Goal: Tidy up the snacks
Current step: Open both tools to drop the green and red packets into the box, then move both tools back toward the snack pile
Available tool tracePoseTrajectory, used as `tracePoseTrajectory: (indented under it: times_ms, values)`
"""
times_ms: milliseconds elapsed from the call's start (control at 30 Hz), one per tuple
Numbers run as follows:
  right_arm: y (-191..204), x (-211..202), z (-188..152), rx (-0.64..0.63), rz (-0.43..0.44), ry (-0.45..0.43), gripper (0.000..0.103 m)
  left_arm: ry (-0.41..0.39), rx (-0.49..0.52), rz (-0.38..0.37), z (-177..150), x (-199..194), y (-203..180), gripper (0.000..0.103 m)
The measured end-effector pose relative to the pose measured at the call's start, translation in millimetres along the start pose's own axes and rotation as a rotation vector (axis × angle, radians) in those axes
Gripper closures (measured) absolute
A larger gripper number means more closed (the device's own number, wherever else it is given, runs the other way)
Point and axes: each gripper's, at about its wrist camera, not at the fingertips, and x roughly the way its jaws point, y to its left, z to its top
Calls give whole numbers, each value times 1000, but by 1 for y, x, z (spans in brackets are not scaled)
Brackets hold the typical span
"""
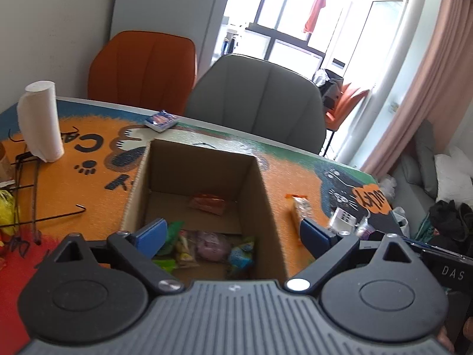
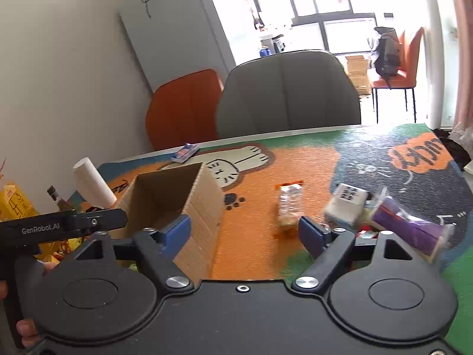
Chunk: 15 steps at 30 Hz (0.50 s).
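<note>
Snacks (image 1: 207,245) in crinkly wrappers inside corrugated cardboard box (image 1: 260,183), both grippers' jaws wide, empty.

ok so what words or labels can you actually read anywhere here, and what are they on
"GenRobot.AI": on the black body of the left gripper, seen from the right wrist view.
"DAS": on a black device at the right edge of the left wrist view; the rest is cut off.
"CA": black letters on the table mat, upside down, partly hidden.
"Lucky": probably, upside down in the mat's orange bubble.
White box: black print, too blurred to read.
Snack wrappers: unreadable.
</note>
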Motion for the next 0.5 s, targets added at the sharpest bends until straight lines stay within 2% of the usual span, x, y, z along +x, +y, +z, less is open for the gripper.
tracePoseTrajectory:
  times_ms: [167,500]
  values:
    - [-23,-13,-5,28,-37,-12,13,3,21,-40,-7,0,-22,5]
    - [-64,-31,-12,74,-86,-31,12,8,59,-108,-14,6,-64,5]
